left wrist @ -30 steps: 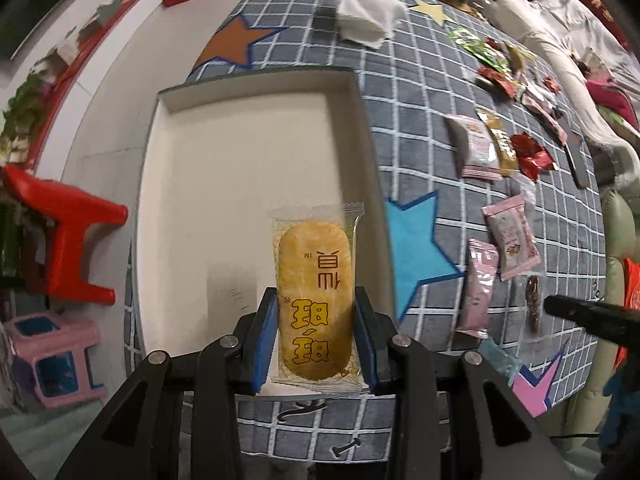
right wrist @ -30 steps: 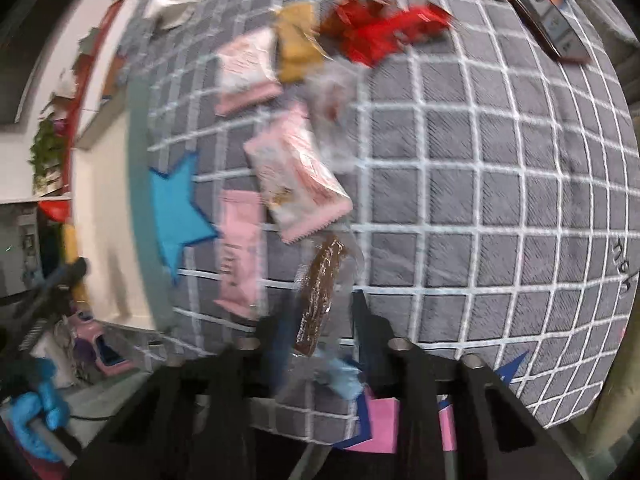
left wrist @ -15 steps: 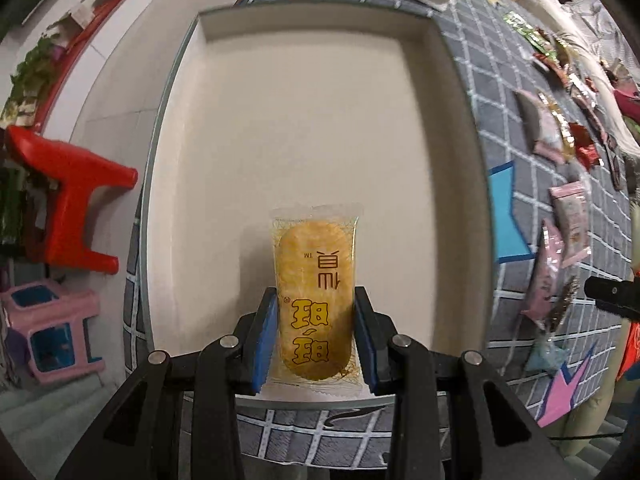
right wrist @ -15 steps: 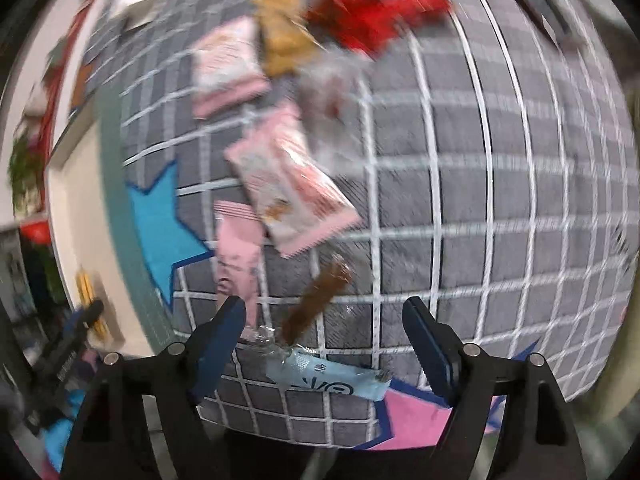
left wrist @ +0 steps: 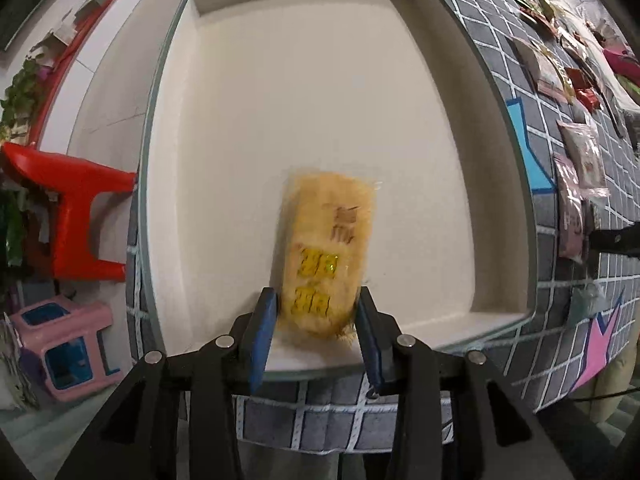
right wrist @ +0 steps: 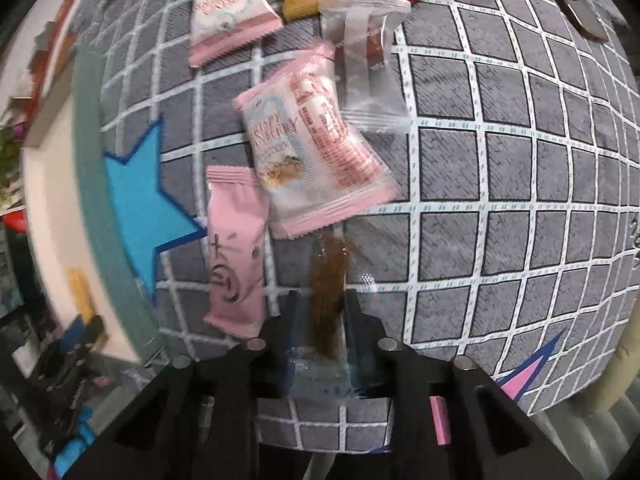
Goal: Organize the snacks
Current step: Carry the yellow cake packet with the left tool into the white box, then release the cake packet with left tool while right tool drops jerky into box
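Observation:
In the left wrist view my left gripper (left wrist: 316, 316) is over the near end of a white tray (left wrist: 192, 176). Its jaws have parted and a yellow rice cracker packet (left wrist: 328, 248), blurred, tilts between them, dropping onto the tray floor. In the right wrist view my right gripper (right wrist: 318, 312) has its jaws closed around a brown snack stick in a clear wrapper (right wrist: 326, 284) on the grey grid cloth. The left gripper and the yellow packet also show in the right wrist view (right wrist: 82, 296) at far left.
Pink packets (right wrist: 236, 252) (right wrist: 312, 140) lie just beyond the right gripper, with a clear packet (right wrist: 364, 52), a tan packet and red packets farther back. A blue star (right wrist: 140, 200) lies beside the tray rim. A red stool (left wrist: 76, 216) and a pink stool (left wrist: 60, 348) stand on the floor at left.
The left gripper moved over the tray, opened and the yellow packet is slipping free. The right gripper, wide open half a second ago, came down and closed on the brown snack stick.

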The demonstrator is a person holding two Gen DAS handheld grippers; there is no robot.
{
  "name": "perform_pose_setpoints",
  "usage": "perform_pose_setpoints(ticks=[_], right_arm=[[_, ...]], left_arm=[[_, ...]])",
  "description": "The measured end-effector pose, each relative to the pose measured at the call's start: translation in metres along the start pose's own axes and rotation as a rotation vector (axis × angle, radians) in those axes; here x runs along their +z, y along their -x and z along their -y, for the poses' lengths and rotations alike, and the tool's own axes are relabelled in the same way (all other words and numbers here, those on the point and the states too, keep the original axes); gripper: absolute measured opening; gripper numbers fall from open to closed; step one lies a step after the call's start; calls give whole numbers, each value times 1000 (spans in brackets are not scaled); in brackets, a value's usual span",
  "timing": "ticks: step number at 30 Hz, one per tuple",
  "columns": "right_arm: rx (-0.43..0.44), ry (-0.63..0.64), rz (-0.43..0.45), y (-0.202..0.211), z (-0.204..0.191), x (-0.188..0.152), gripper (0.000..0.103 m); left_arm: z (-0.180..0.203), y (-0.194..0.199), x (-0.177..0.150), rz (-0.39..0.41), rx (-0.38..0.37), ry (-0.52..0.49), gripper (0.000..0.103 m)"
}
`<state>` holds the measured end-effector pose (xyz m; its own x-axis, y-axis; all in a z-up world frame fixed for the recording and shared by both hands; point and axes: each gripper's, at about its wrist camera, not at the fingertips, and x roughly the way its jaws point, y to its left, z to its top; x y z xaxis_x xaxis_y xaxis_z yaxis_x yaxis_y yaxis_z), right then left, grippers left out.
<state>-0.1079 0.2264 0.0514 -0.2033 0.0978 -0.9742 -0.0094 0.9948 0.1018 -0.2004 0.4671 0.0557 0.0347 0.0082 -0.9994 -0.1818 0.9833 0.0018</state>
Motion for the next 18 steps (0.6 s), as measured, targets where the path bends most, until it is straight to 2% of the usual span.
perform_pose_setpoints(ticks=[6, 10, 15, 18], right_arm=[[65, 31, 36, 32, 14, -18, 22], [111, 72, 54, 55, 13, -13, 22], [170, 147, 54, 76, -28, -16, 22], [204, 208, 49, 87, -66, -20, 22]], left_arm=[[-5, 15, -9, 39, -34, 14, 45], [-1, 34, -7, 73, -46, 11, 47], [-4, 42, -3, 96, -69, 40, 51], [-11, 42, -2, 105, -72, 44, 53]])
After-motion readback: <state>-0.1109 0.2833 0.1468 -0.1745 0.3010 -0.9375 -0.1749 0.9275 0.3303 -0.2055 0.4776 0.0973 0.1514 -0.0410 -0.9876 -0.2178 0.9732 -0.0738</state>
